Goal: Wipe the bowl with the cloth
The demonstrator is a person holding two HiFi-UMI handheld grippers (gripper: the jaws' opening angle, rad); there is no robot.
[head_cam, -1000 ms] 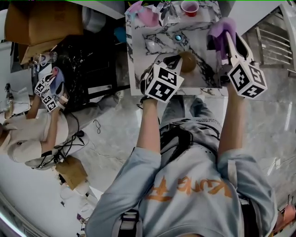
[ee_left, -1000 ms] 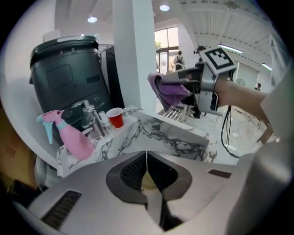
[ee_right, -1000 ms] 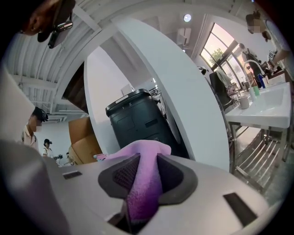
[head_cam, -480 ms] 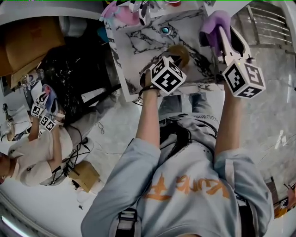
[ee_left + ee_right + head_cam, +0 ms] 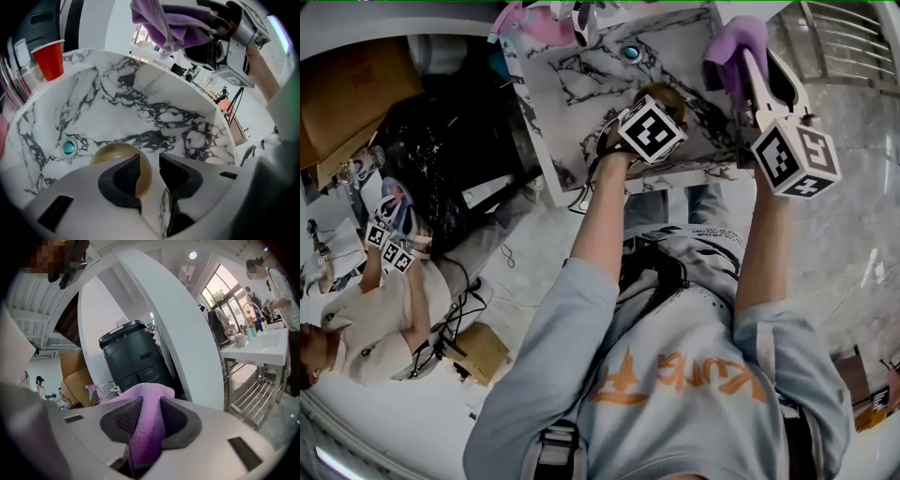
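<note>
Our left gripper [image 5: 149,160] points steeply down at the marbled surface [image 5: 154,89]. Its jaws have just been opening and now stand apart, released. The rim of the amber bowl [image 5: 112,151] sits in the gap between them, with neither pad pressing on it. The bowl rests on the surface right under the tips, and most of it shows behind and to the left of the left jaw. A small teal disc [image 5: 68,147] lies on the surface to the left of this gripper, near the bowl but apart from it. A red cup [image 5: 50,58] stands farther out, up and to the left beyond the tips, by the far edge of the surface.

Our right gripper [image 5: 149,405] is clenched on the purple cloth [image 5: 150,391]. The folded fabric fills the gap between the pads and bulges out past the tips. We hold this gripper up in the air to the right of the left one, and the cloth is well apart from the bowl and clear of the surface. Beyond its tips stands a dark bin [image 5: 133,357]. Far to the left of our left gripper, off the surface, another person [image 5: 375,328] holds marker-cubed grippers of their own.
</note>
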